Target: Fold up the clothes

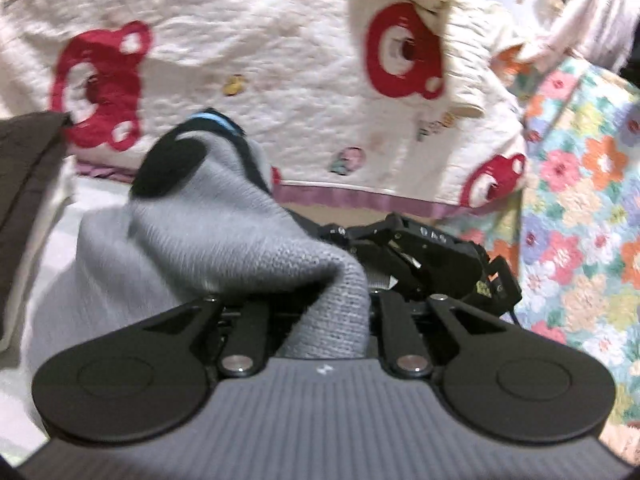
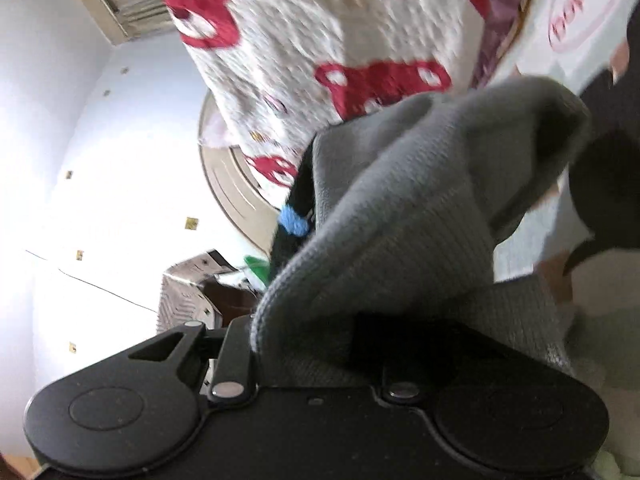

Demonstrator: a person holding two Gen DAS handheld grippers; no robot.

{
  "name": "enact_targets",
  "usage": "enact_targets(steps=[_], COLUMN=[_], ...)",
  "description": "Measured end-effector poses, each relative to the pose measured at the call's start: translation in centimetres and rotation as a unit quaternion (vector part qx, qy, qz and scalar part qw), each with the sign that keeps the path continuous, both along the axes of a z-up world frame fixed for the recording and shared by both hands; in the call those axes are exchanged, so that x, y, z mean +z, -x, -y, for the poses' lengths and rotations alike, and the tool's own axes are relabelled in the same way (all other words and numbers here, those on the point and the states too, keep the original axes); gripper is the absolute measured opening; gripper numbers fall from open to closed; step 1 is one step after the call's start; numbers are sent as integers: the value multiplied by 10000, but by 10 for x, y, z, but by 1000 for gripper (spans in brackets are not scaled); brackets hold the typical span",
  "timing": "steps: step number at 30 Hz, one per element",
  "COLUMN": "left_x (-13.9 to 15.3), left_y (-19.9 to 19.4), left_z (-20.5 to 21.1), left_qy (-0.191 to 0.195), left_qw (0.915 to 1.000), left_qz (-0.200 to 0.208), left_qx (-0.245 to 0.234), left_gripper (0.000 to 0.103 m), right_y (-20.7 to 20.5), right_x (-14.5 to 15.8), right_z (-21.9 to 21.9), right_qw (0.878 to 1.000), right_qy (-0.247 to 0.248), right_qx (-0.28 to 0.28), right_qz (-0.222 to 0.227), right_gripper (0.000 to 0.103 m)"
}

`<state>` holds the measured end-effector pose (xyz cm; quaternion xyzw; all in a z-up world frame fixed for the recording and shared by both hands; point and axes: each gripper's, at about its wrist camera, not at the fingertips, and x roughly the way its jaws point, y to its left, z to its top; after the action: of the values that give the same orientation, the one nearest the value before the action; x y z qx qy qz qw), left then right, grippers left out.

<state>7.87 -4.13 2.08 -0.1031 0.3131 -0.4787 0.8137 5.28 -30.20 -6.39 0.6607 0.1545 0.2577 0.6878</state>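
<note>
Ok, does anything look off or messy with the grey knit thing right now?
Yes. The grey knitted garment is bunched and draped over both grippers, the left gripper and the right gripper, hiding their fingers instead of hanging flat. Its black and blue trim is twisted to one side.

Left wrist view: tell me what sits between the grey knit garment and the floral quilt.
The right gripper, black, sits between the grey knit garment and the floral quilt.

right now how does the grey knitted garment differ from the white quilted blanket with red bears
The grey knitted garment is plain ribbed knit with black patches and a blue trim; the white quilted blanket with red bears is puckered and printed. The garment is bunched up and covers both grippers' fingers; the blanket hangs spread out behind, ungripped. Both are soft fabric.
</note>
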Motion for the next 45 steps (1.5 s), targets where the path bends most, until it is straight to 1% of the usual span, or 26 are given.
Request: enact_targets(steps=[3, 7, 9, 15, 20, 23, 24, 25, 26, 27, 28, 29, 30, 31, 32, 33, 34, 35, 36, 37, 39, 41, 42, 43, 45], left_x=[10, 21, 23, 28, 48, 60, 58, 54, 45, 30, 12, -10, -31, -49, -63, -75, -85, -94, -100, -103, -108, -115, -118, -122, -130], left_y=[5, 7, 9, 17, 25, 25, 25, 25, 24, 21, 16, 9, 2, -4, -8, -11, -14, -16, -16, -14, -6, 7, 14, 20, 30], left_z=[22, 58, 79, 137, 160, 164, 166, 169, 174, 180, 184, 184, 180, 169, 157, 145, 133, 122, 112, 105, 96, 92, 91, 90, 95], left_qy=[43, 92, 108, 149, 436, 697, 579, 363, -29, -594, -1130, -1635, -1985, -2108, -2155, -2163, -2132, -2095, -2056, -2019, -1887, -1702, -1611, -1531, -1499], left_qw=[9997, 9976, 9960, 9898, 9836, 9792, 9800, 9807, 9820, 9817, 9797, 9765, 9734, 9736, 9745, 9757, 9769, 9776, 9778, 9780, 9796, 9809, 9810, 9807, 9795], left_qz=[85, 222, 284, 443, 664, 811, 961, 1161, 1325, 1450, 1435, 1281, 1084, 840, 588, 329, 62, -181, -376, -510, -671, -837, -926, -998, -1014], left_qx=[-212, -642, -842, -1349, -1619, -1724, -1645, -1531, -1343, -1081, -824, -576, -375, -262, -189, -142, -122, -122, -126, -110, -181, -432, -566, -692, -881], left_gripper=[14, 13, 13, 13, 13, 14, 17, 18, 22, 30, 34, 40, 43, 44, 47, 49, 49, 49, 49, 49, 51, 54, 55, 56, 56], right_y=[22, 47, 61, 95, 123, 137, 140, 139, 144, 148, 151, 150, 148, 145, 150, 156, 167, 177, 180, 181, 175, 170, 170, 170, 169], right_x=[20, 47, 53, 68, 81, 102, 109, 113, 114, 114, 113, 108, 101, 88, 75, 63, 53, 44, 37, 32, 22, 12, 7, 2, -8], right_z=[21, 51, 64, 100, 130, 139, 142, 147, 154, 159, 163, 162, 161, 160, 159, 159, 159, 158, 154, 150, 130, 110, 101, 93, 76], right_qw=[9996, 9958, 9929, 9833, 9714, 9643, 9615, 9582, 9498, 9288, 8973, 8327, 7502, 6766, 6582, 6473, 6783, 7062, 7221, 7277, 7289, 7300, 7362, 7422, 7532], right_qy=[178, 671, 860, 1101, 1305, 1543, 1623, 1725, 1985, 2519, 3108, 4034, 4845, 5393, 5485, 5522, 5281, 5049, 4925, 4938, 5165, 5369, 5381, 5392, 5414], right_qx=[-195, -524, -749, -1417, -1956, -2057, -2094, -2175, -2376, -2717, -3045, -3355, -3564, -3593, -3591, -3574, -3496, -3410, -3312, -3203, -2896, -2590, -2471, -2350, -2104], right_qz=[137, 324, 328, 316, 322, 639, 726, 695, 452, -106, -741, -1772, -2746, -3496, -3701, -3852, -3726, -3607, -3554, -3522, -3436, -3342, -3278, -3213, -3087], right_gripper=[32, 32, 32, 32, 32, 32, 32, 32, 31, 31, 32, 38, 38, 38, 38, 38, 38, 38, 38, 38, 40, 45, 48, 49, 53])
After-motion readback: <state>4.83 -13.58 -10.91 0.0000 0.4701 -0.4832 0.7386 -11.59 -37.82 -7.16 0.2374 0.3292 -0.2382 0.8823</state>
